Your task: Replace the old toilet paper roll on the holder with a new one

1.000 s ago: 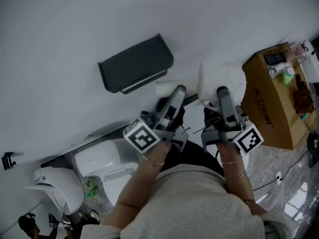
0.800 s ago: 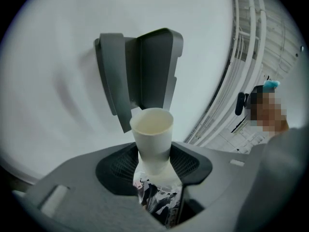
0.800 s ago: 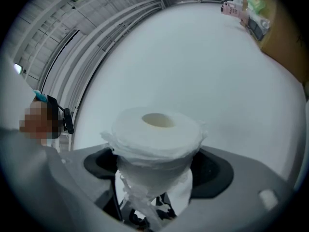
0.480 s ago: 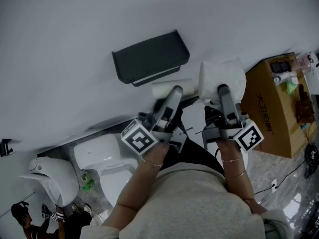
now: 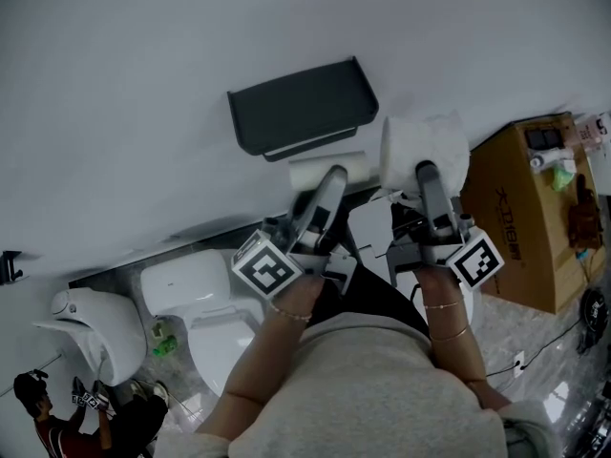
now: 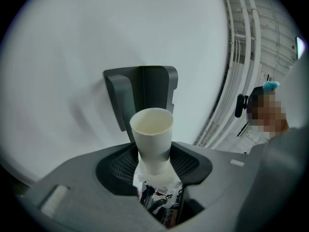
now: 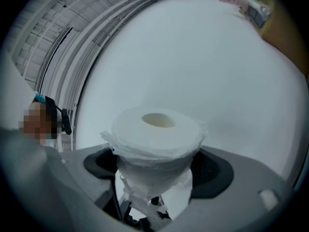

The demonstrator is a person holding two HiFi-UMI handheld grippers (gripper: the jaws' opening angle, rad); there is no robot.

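since a second ago the dark holder has slid right in the head view and now sits just above the left gripper, which is clamped on the empty old tube. right gripper is closed on the full new roll, near the holder's right side. i think it is better to take the tube aside first, then bring the roll level to the holder. smooth white wall, toilet below, cardboard box at right.
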